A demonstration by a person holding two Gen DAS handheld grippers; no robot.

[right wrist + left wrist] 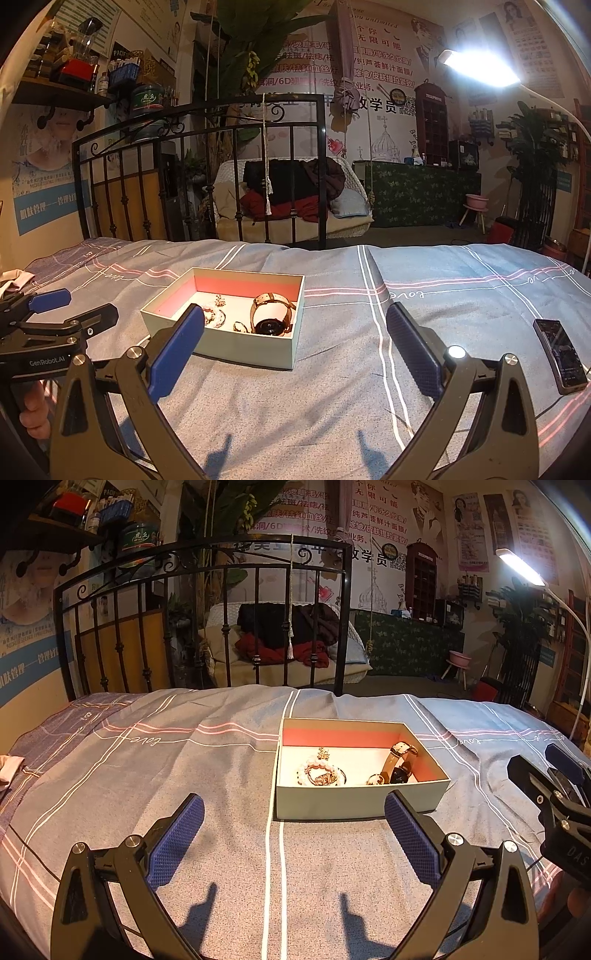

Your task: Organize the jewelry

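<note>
An open pale green box with a pink inner wall lies on the bed, also in the right wrist view. Inside lie a pearl bracelet, a small gold pendant, a gold ring and a watch with a tan strap; the watch also shows in the right wrist view. My left gripper is open and empty, just in front of the box. My right gripper is open and empty, to the right of the box.
The bed has a grey-blue striped sheet and a black iron footboard at the far edge. A dark phone lies on the sheet at the right. A bright lamp hangs over the right side.
</note>
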